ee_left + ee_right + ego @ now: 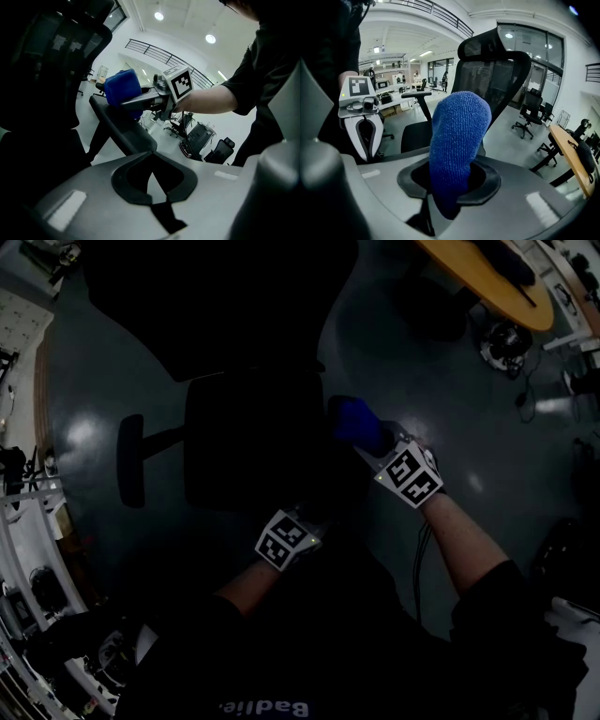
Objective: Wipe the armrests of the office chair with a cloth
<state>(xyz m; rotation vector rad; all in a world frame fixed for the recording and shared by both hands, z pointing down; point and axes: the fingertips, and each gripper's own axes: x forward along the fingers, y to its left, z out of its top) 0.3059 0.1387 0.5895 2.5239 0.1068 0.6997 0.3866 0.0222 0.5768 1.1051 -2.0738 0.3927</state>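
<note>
In the head view, the far-left armrest (131,460) of the single black office chair (251,442) stands bare, well apart from both claws. Next comes the chair's dark seat, with the mesh backrest (492,61) above it. The left claw (152,152) hovers near the seat's front edge; its own view shows the jaws clenched together with nothing between them.

Further right is the second of the two armrests (123,129). The one blue cloth (459,136) sits on its upper end, and in the left gripper view cloth and pad look to be touching. The right claw (454,164) is clamped on that cloth, which stands up out of the jaws as a rounded terry bundle. Each claw carries one marker cube, two in all.

At the far right, one wooden bench (487,282) curves across the upper corner of the head view, over the grey floor (469,409).
</note>
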